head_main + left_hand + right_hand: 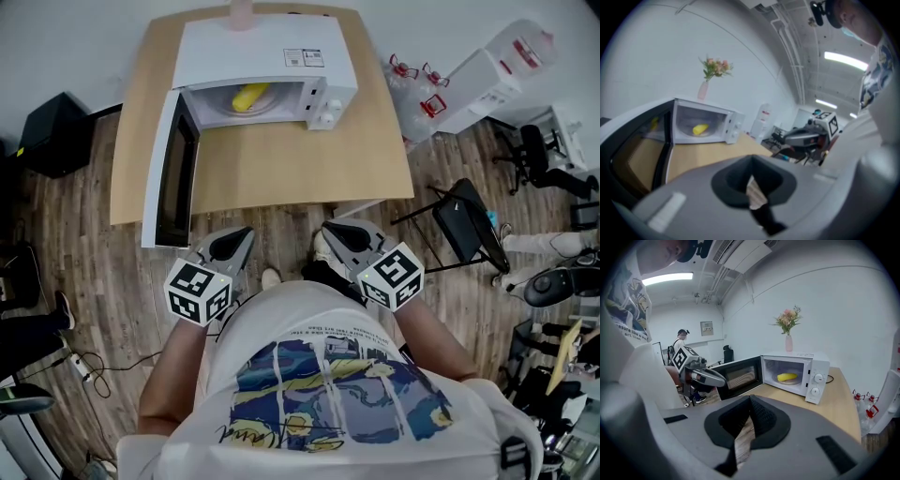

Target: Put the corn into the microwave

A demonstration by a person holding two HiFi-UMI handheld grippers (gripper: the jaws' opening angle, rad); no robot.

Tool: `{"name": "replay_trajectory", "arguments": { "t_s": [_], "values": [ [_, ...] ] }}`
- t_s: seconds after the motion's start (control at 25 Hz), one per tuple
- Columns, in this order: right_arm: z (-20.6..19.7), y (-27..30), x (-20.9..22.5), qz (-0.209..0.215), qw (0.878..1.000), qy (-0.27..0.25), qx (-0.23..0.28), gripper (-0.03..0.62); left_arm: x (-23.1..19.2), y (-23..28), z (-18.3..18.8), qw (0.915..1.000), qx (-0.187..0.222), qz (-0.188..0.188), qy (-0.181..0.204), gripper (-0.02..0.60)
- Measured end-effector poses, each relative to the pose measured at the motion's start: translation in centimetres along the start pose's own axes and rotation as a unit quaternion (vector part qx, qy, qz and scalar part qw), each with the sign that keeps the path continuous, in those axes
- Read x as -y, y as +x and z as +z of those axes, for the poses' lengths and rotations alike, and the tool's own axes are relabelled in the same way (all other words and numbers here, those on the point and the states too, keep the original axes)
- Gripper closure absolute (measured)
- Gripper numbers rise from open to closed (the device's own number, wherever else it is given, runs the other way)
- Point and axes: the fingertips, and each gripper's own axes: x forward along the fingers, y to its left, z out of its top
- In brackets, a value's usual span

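The yellow corn cob (249, 96) lies inside the white box-shaped microwave (281, 47), which stands on the pale wooden table (281, 169) with its dark-windowed door (174, 169) swung wide open. The left gripper (246, 232) and the right gripper (328, 228) hang off the table's near edge, well apart from the microwave. Both have their jaws closed on nothing.
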Motion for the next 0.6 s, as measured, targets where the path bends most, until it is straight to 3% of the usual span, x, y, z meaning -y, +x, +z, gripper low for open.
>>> {"name": "replay_trajectory", "arguments": {
  "t_s": [0.6],
  "values": [
    [-0.3, 0.7, 1.8, 0.01, 1.0, 0.005, -0.002, 0.585, -0.6, 2.1, -0.4, 0.9998, -0.015, 0.005, -0.009, 0.572]
  ]
}}
